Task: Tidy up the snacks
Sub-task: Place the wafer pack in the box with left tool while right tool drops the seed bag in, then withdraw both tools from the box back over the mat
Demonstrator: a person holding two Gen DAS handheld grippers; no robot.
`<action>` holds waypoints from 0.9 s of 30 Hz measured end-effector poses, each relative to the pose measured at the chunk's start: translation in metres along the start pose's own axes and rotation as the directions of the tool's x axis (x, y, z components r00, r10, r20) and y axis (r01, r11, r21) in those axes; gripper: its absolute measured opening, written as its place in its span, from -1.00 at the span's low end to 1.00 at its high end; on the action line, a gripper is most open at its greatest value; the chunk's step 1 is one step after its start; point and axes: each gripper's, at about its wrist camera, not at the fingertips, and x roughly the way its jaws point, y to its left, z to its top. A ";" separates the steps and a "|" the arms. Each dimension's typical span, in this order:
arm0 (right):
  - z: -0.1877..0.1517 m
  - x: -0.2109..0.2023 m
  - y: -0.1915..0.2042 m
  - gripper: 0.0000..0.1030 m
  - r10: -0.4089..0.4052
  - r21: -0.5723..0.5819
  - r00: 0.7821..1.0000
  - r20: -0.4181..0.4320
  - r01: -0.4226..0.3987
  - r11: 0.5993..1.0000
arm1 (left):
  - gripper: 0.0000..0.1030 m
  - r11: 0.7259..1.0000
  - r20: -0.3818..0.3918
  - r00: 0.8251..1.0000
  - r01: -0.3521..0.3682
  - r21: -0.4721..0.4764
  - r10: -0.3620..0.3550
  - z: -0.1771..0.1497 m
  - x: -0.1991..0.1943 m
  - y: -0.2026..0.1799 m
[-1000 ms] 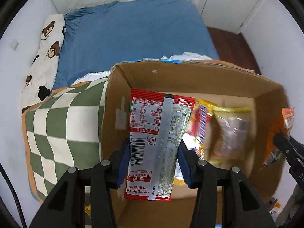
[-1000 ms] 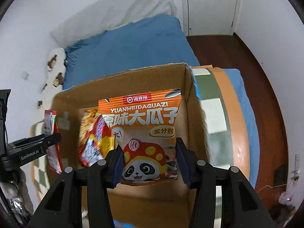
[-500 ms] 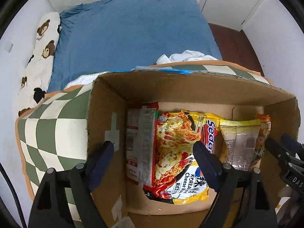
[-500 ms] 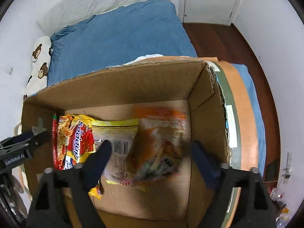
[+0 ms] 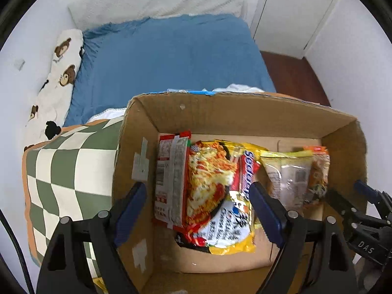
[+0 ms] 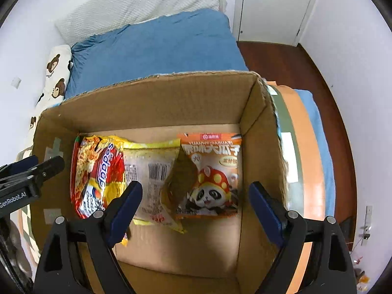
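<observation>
An open cardboard box [image 5: 245, 120] [image 6: 152, 105] holds several snack packs. A red-and-silver packet [image 5: 170, 178] lies at its left end beside a red-and-yellow noodle pack [image 5: 215, 191] [image 6: 98, 171]. A clear yellow-edged bag [image 5: 286, 171] [image 6: 152, 174] lies in the middle. An orange panda seed bag [image 6: 212, 174] [image 5: 317, 171] lies at the right end. My left gripper [image 5: 197, 205] is open and empty above the box's left part. My right gripper [image 6: 196, 204] is open and empty above the right part.
The box sits on a green-and-white checkered blanket [image 5: 66, 169] with an orange border [image 6: 301, 147]. Behind lies a bed with a blue sheet [image 5: 171, 56], a bear-print pillow [image 5: 56, 78] and a white pillow [image 6: 137, 5]. Dark wood floor [image 6: 294, 61] and a white door [image 6: 272, 5] are at right.
Both grippers opened and let go of their packs. The red-and-silver packet and the orange panda bag dropped into the box. Both grippers have since lifted back a little.
</observation>
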 end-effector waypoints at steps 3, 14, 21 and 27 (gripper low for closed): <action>-0.017 -0.011 -0.001 0.76 0.002 -0.006 1.000 0.031 -0.002 1.000 | 0.65 1.000 0.055 0.998 -0.014 0.019 0.013 -0.018 -0.016 -0.007; -0.074 -0.066 0.006 0.76 0.025 -0.042 0.989 0.143 -0.019 0.999 | 0.65 1.000 0.156 0.988 0.015 0.026 -0.019 -0.077 -0.076 -0.019; -0.106 -0.119 0.005 0.76 0.045 -0.043 0.973 0.228 -0.036 0.998 | 0.65 1.000 0.249 0.968 0.011 0.029 -0.018 -0.111 -0.129 -0.021; -0.132 -0.168 0.005 0.76 0.055 -0.050 0.951 0.303 -0.041 0.998 | 0.65 0.999 0.299 0.953 0.026 0.039 -0.037 -0.135 -0.163 -0.023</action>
